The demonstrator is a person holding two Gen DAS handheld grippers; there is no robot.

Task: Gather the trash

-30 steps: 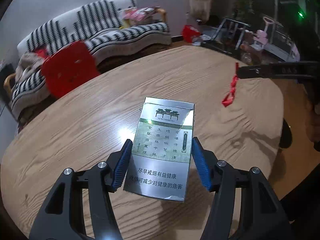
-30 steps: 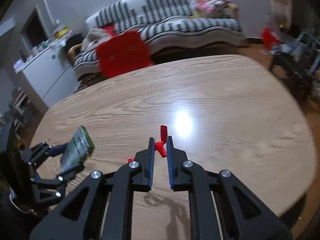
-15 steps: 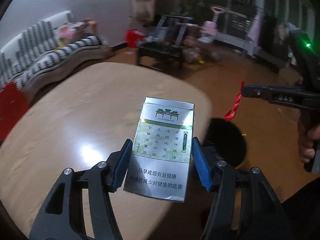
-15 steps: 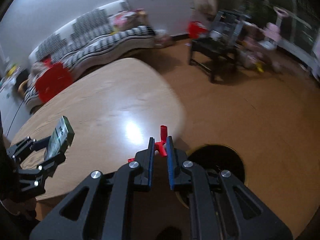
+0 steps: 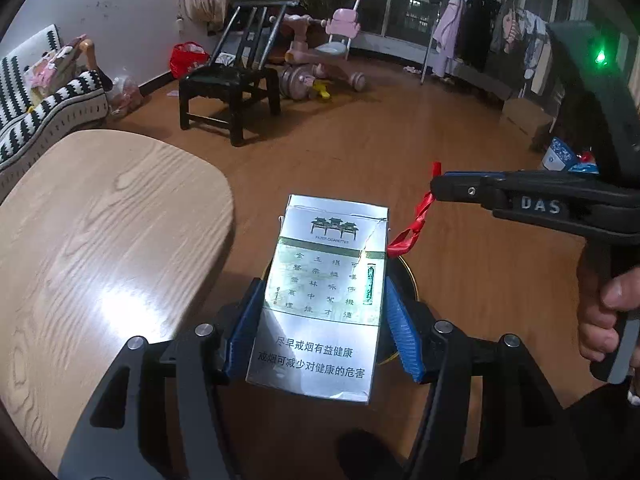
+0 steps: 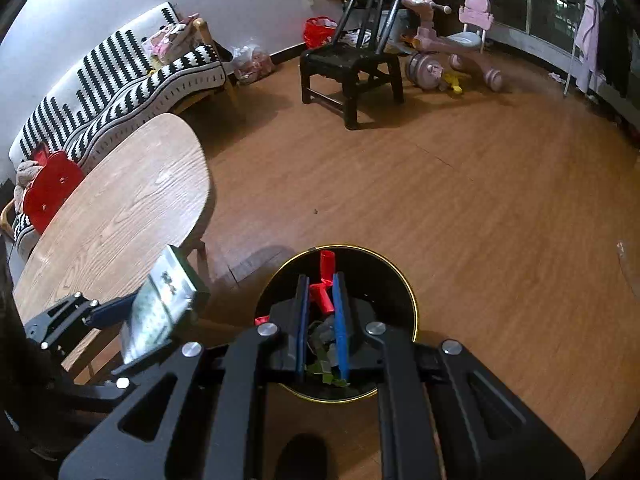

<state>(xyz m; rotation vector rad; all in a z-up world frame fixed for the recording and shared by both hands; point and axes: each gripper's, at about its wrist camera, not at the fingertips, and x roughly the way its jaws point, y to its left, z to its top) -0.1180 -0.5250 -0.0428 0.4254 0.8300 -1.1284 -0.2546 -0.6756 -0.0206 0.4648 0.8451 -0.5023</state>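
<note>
My left gripper (image 5: 320,304) is shut on a silver and green cigarette pack (image 5: 320,292), held in the air past the table edge; the pack also shows in the right wrist view (image 6: 160,304). My right gripper (image 6: 320,284) is shut on a twisted red wrapper (image 6: 323,284), which hangs from its tips in the left wrist view (image 5: 416,220). The right gripper hovers directly over a round black bin with a gold rim (image 6: 408,300) on the floor; scraps lie inside it. In the left wrist view the bin (image 5: 406,276) is mostly hidden behind the pack.
A rounded wooden table (image 6: 120,208) is to the left, its edge beside the bin. A black chair (image 6: 352,68), a pink tricycle (image 6: 452,48), a striped sofa (image 6: 120,84) and a red stool (image 6: 48,188) stand around the wooden floor.
Both grippers have swung right, away from over the table to above the floor bin, still holding their items. The right gripper now sits over the bin's opening.
</note>
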